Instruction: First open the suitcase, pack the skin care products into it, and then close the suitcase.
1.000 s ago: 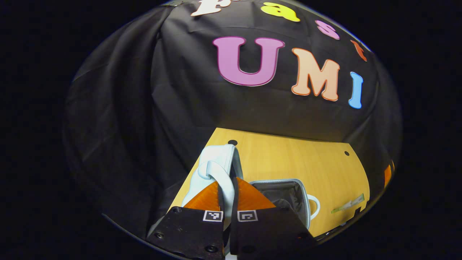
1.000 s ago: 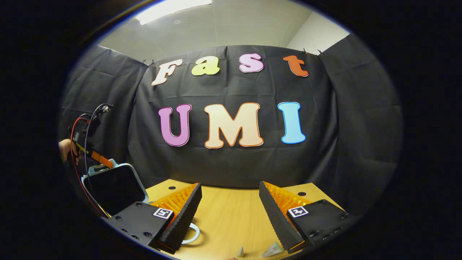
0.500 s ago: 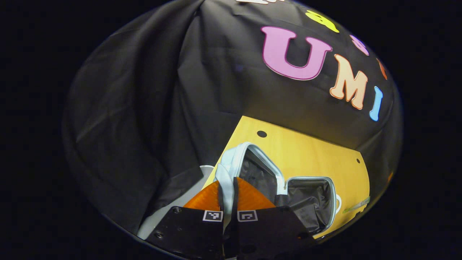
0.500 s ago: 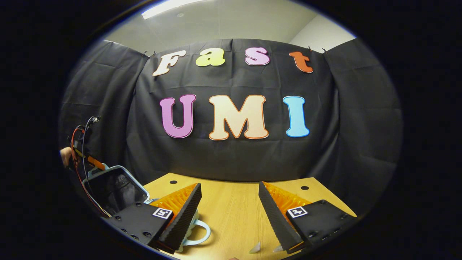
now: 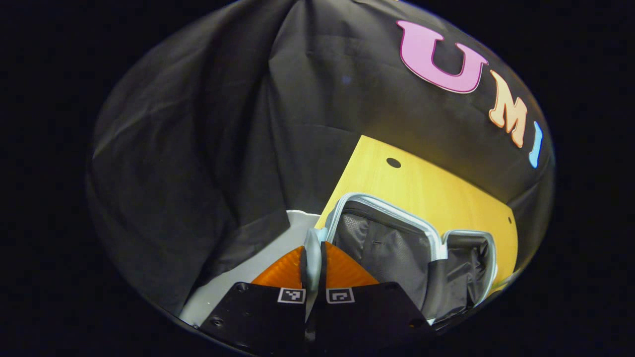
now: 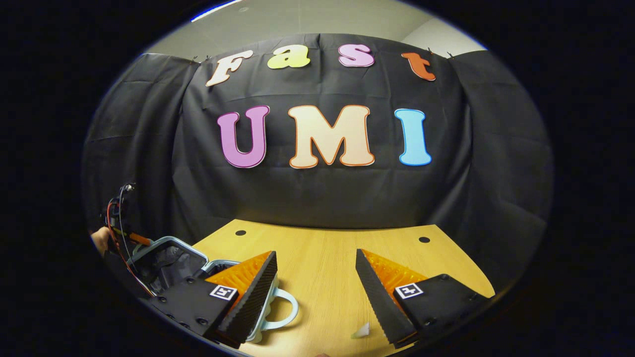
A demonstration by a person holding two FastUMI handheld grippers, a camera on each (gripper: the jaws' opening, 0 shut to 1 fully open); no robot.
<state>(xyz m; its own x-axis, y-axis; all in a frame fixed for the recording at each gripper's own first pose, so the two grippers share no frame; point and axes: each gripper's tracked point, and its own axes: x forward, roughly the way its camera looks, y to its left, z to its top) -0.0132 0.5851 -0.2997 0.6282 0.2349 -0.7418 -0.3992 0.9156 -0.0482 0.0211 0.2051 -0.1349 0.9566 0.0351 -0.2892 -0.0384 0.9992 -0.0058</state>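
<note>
The small pale-blue hard-shell suitcase (image 5: 397,238) lies on the left part of the yellow wooden bench (image 6: 327,267), its lid half (image 5: 382,243) swung wide so the dark fabric lining of both halves shows. The opening step looks nearly finished. The left hand-held gripper (image 5: 312,258) is clamped on the lid's pale edge, over the bench's side. The right hand-held gripper (image 6: 315,292) hangs wide apart and empty above the bench, beside the suitcase's looped handle (image 6: 283,310). A small pale sachet (image 6: 361,330) lies near it, apparently a skin care product; packing and closing remain.
</note>
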